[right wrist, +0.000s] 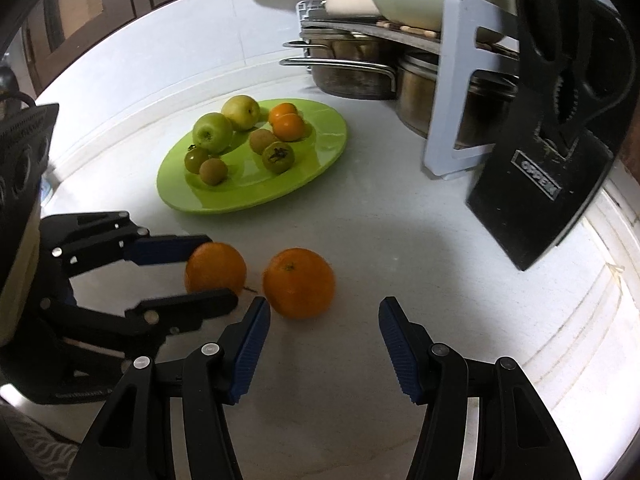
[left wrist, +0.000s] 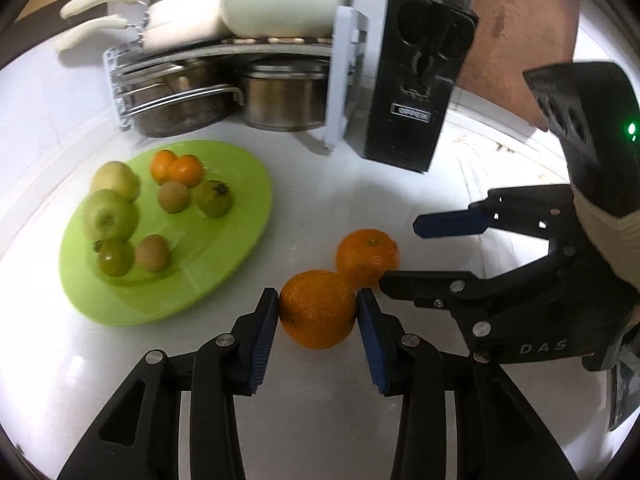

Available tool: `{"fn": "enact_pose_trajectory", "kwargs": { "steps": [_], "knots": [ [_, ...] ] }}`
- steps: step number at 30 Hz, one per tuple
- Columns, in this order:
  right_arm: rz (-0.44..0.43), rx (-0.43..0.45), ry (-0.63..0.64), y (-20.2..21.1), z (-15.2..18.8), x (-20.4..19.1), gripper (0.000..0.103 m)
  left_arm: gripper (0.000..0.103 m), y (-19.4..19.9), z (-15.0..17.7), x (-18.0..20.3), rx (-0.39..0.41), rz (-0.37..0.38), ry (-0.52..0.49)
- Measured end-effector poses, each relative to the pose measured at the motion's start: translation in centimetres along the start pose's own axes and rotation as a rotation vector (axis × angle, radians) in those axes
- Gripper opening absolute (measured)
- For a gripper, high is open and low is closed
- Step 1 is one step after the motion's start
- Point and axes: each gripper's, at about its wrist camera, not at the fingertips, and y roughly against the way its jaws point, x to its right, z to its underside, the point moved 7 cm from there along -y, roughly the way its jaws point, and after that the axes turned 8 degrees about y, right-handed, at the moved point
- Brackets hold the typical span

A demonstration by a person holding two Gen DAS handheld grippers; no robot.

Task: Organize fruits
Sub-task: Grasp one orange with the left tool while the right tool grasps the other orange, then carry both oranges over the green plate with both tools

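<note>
Two oranges lie side by side on the white counter. My left gripper (left wrist: 318,314) has its blue pads against both sides of the nearer orange (left wrist: 318,308), which rests on the counter; in the right wrist view the same gripper (right wrist: 222,270) clasps that orange (right wrist: 216,266) from the left. My right gripper (right wrist: 324,316) stands open, and the second orange (right wrist: 298,282) sits just past its left fingertip, untouched. From the left wrist view the right gripper (left wrist: 400,254) reaches in from the right beside that second orange (left wrist: 366,260). A green plate (left wrist: 208,264) (right wrist: 280,194) holds several fruits.
On the plate are green apples (left wrist: 110,214), small oranges (left wrist: 176,168), kiwis and green persimmons. Behind it a rack with steel pots (left wrist: 240,92) (right wrist: 348,76) and a white kettle (left wrist: 280,0). A black block (left wrist: 416,92) (right wrist: 560,128) stands to the right. A person's arm (left wrist: 520,32) shows at the back.
</note>
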Motion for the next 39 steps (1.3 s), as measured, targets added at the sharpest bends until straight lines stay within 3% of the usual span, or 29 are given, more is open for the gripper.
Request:
{"fn": "enact_pose_trajectory", "kwargs": {
  "steps": [8, 11, 20, 39],
  "knots": [
    [-0.017, -0.008, -0.018, -1.6, -0.7, -0.7, 0.056, 0.040, 0.8, -0.1, -1.8, 0.023, -0.075, 0.033],
    [-0.021, -0.019, -0.017, -2.0, -0.7, -0.9, 0.047, 0.040, 1.0, -0.1, -2.1, 0.026, -0.091, 0.040],
    [0.012, -0.013, -0.005, -1.7, -0.7, -1.5, 0.043, 0.040, 2.0, 0.1, -2.5, 0.040, -0.098, 0.063],
    [0.039, 0.071, -0.061, 3.2, -1.4, -3.8, 0.043, 0.040, 7.0, 0.0, -2.4, 0.120, -0.073, 0.091]
  ]
}}
